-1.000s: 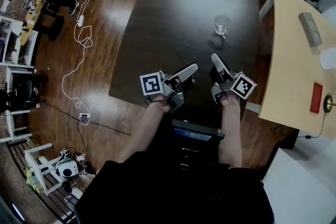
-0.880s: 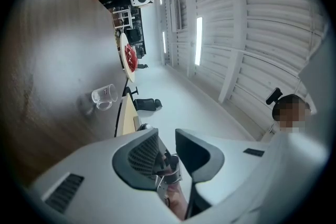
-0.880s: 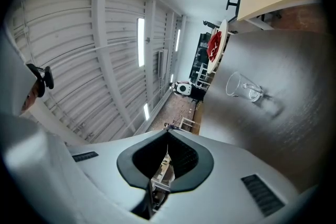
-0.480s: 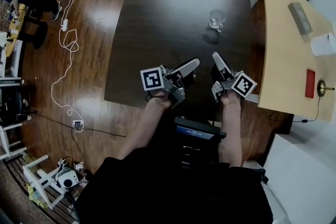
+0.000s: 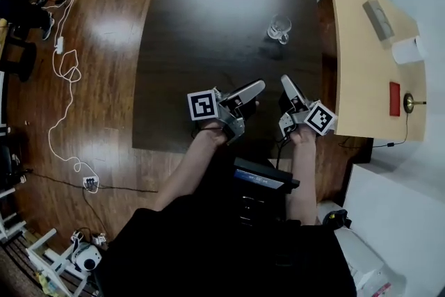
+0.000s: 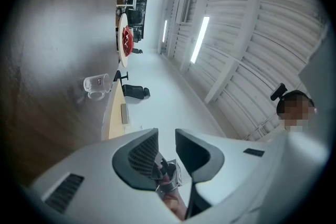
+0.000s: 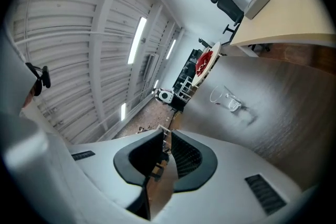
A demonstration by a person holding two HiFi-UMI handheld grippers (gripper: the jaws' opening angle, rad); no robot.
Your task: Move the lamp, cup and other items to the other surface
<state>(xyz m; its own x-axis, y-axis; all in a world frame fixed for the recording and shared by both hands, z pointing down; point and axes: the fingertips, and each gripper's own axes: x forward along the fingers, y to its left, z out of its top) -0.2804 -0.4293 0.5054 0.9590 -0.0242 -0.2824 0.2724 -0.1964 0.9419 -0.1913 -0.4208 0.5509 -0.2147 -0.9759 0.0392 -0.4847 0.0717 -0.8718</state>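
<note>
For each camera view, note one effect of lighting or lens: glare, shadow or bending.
Head view: light glares off the dark table and wooden floor; the glass cup casts a soft shadow just below it. Left gripper view: fisheye bends the ceiling beams, corners go black. Right gripper view: the light-wood table's edge curves.

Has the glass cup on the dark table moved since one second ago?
No. The glass cup stands at the same spot near the right edge of the dark table; only the head view itself has shifted.

Glossy wood floor [image 5: 104, 31] (white cable [image 5: 59, 45] trailing).
</note>
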